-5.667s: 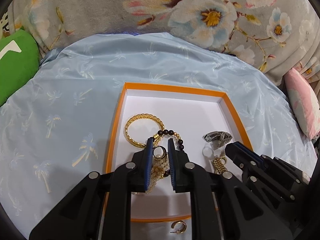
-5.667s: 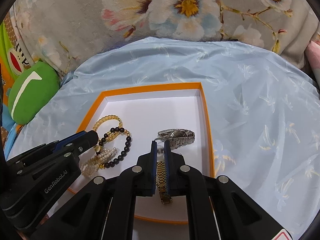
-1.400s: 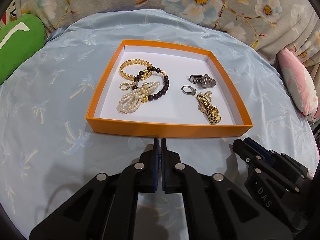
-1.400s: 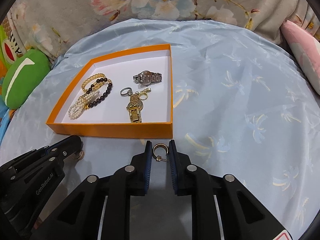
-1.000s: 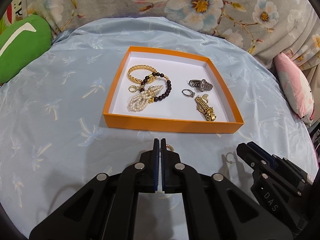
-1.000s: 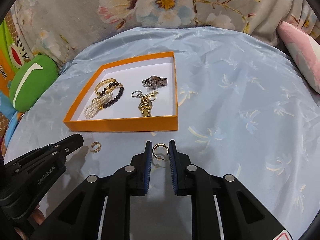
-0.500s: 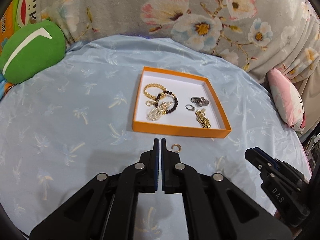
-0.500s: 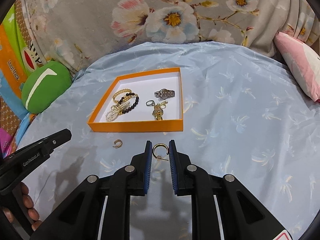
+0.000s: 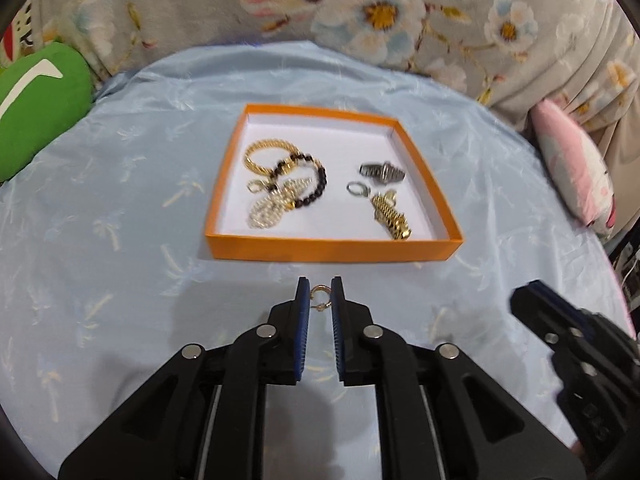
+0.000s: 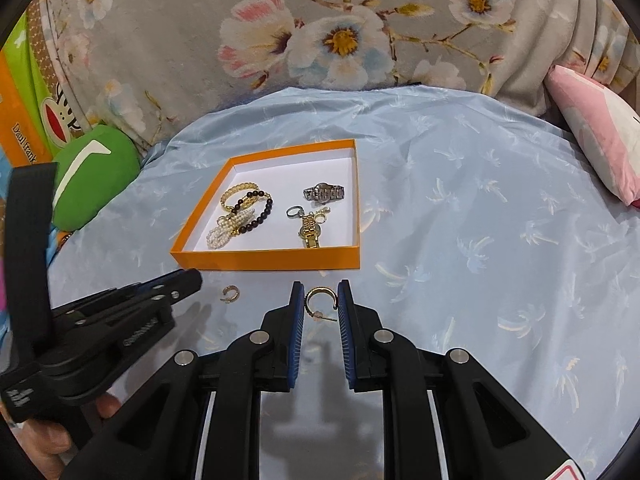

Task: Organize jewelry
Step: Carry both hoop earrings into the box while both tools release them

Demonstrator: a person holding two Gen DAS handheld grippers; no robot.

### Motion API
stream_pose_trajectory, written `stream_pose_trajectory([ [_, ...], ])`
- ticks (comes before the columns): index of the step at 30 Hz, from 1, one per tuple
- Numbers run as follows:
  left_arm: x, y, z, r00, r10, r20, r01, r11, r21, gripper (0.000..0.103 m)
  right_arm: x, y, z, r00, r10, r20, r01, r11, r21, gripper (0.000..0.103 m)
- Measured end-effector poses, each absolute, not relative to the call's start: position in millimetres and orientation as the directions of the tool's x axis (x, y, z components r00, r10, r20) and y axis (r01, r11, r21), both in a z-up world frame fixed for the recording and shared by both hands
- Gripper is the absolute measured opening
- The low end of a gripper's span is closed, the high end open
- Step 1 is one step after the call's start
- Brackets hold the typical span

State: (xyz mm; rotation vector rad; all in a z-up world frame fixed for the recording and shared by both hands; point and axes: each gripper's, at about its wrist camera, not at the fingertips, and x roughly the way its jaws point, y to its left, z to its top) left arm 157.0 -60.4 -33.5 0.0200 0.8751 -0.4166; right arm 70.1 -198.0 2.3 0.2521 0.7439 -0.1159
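Right now, from beside the table:
Left gripper (image 9: pixel 319 286): it is hovering low over the table (image 9: pixel 120 208). Its blue-padded fingers (image 9: pixel 303 312) have just been opening and are standing a little apart.
Small earring (image 9: pixel 321 295): it is showing between those fingertips in the left wrist view. From the right wrist view it is lying on the cloth just ahead of them, not pinched.
Right gripper (image 10: pixel 319 286): its fingers (image 10: pixel 297 316) are clamping a larger gold hoop earring (image 10: pixel 320 289), which is hanging above the cloth in front of the box.
Orange box (image 9: pixel 332 249): it is sitting mid-table, white inside. It is holding a gold bracelet (image 9: pixel 266 152), a dark bead bracelet (image 9: pixel 316 184), a pearl strand (image 9: pixel 272 208), a silver watch (image 9: pixel 382 171), a ring (image 9: pixel 354 188) and a gold watch (image 9: pixel 392 220).
Cloth: pale blue with palm trees, it is covering the round table.
Writing: an orange pack (image 10: pixel 20 132) at the far left is showing "Daul frank" beside a cartoon face. The lettering on the left gripper's body is blurring too much to read.
Surroundings: a green cushion (image 10: pixel 94 176) and a pink cushion (image 10: pixel 596 128) are resting at the table's edges, and floral fabric (image 10: pixel 340 40) is hanging behind.
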Motion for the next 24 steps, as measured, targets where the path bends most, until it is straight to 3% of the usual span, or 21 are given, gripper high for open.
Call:
stream_pose_trajectory([
  [10, 176.0, -81.7, -57.3, 0.557, -0.300, -0.774, 0.361, 0.927, -0.100, 0.009, 72.4, -205.9, -3.9, 0.728, -0.019, -0.686, 0.203, 0.961, 0.189, 0.016],
  [12, 175.8, -81.2, -58.2, 0.551, -0.315, -0.773, 0.368, 0.923, -0.113, 0.000, 72.2, -206.1, -3.4, 0.728, -0.018, -0.686, 0.203, 0.961, 0.190, 0.016],
  [24, 158.8, -47.9, -29.9, 0.565, -0.394, -0.725, 0.371, 0.906, -0.203, 0.000, 79.8, -203.1, 1.9, 0.737, -0.008, -0.675, 0.183, 0.965, 0.189, 0.016],
])
